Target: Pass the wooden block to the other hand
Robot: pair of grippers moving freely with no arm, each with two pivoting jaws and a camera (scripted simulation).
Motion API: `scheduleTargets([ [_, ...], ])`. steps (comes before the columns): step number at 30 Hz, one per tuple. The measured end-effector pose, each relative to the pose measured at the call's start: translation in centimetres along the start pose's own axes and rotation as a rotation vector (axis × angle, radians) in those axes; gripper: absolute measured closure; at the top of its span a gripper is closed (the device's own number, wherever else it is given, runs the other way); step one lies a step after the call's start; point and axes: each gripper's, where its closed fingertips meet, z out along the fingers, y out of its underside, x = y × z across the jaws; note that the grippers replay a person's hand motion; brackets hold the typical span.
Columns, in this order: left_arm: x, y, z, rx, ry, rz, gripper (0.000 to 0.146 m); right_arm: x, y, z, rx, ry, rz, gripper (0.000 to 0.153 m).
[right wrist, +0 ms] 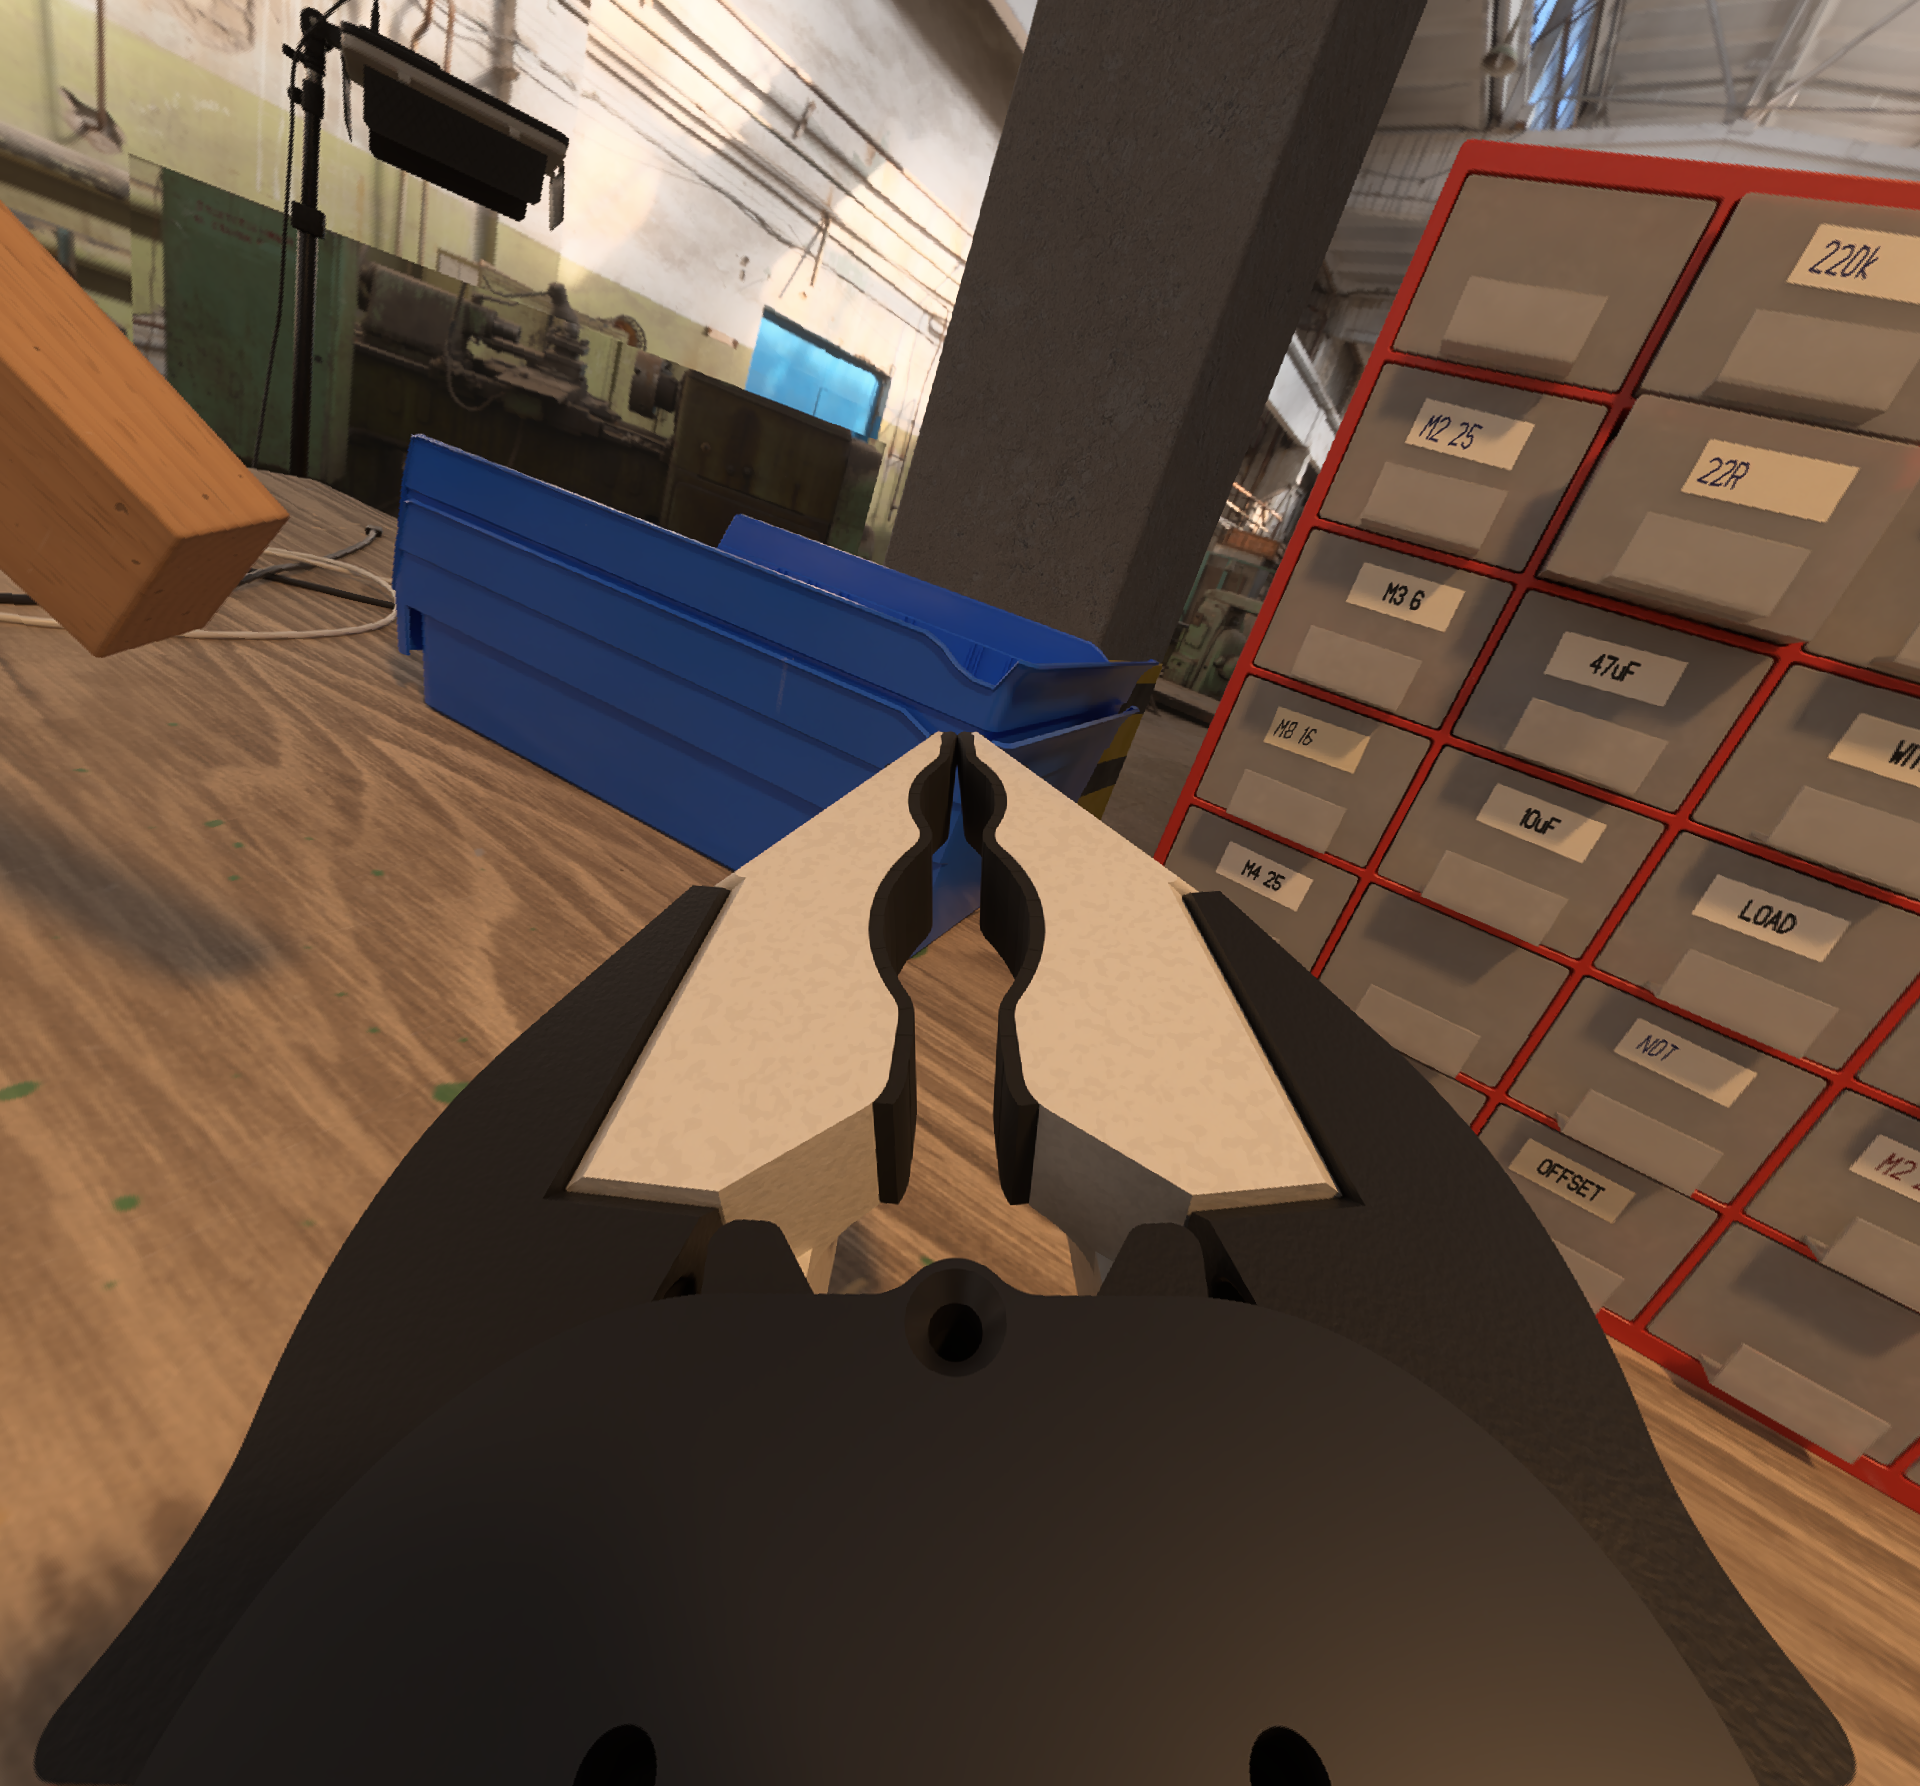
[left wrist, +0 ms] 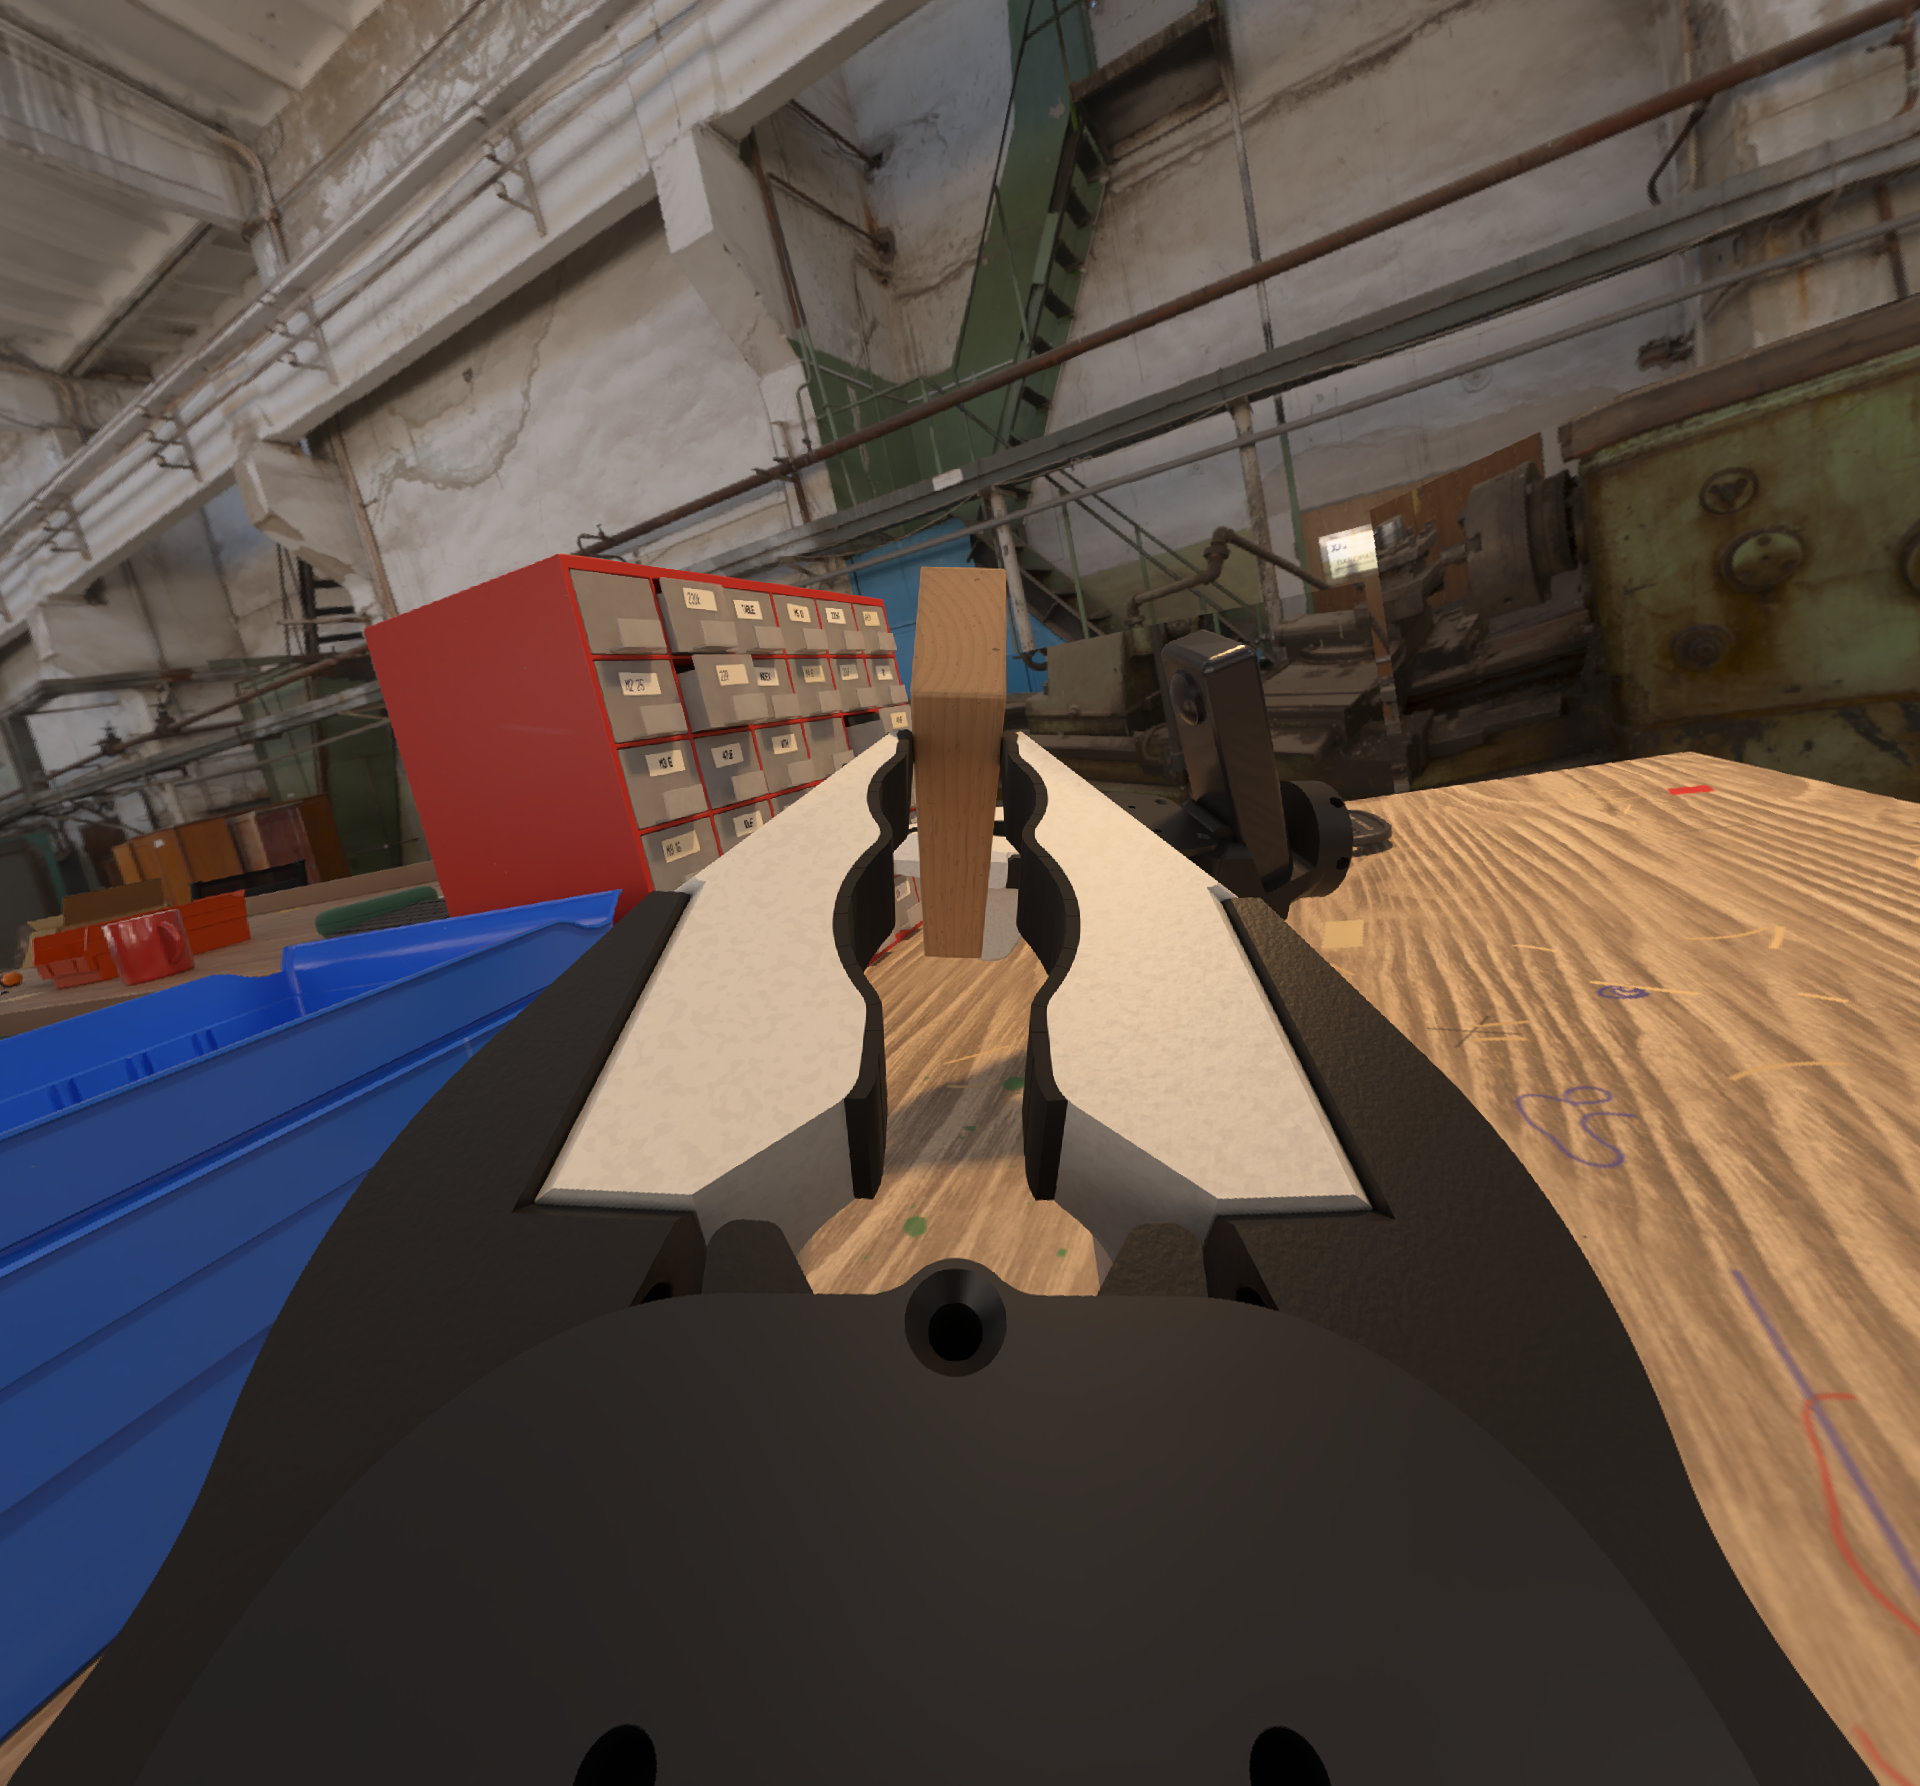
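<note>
**Block Pinched, Lifted Clear**

Here: left claw (left wrist: 956,749) pinching wooden block (left wrist: 958,760) upright above tabletop (left wrist: 1558,1009). Right claw (right wrist: 956,749) pressed together, empty, near tabletop's far edge. Lettered paper tags on red drawer cabinet (right wrist: 1558,697); blue bins (right wrist: 675,656) beside.

We count one light wooden rectangular block (left wrist: 958,760), and we see the same single block (right wrist: 99,479) at the edge of the right wrist view. There are two black-and-cream two-finger tools: the left tool (left wrist: 956,749) and the right tool (right wrist: 956,744). We count one red metal drawer cabinet with grey drawers (left wrist: 623,728), one wood-grain desk (left wrist: 1558,1061), and what look like two stacked blue plastic bins (right wrist: 707,656). Farther off we count one red mug (left wrist: 145,947), one black lamp on a stand (right wrist: 447,126) and one grey concrete pillar (right wrist: 1122,282).
</note>
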Motion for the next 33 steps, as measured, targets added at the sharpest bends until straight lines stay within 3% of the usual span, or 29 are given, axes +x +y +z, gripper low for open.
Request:
scheduleTargets([
  [33, 0.02, 0.02, 0.0, -0.002, 0.001, -0.003, 0.129, -0.18, 0.09, 0.04, -0.005, -0.01, 0.001, 0.153],
])
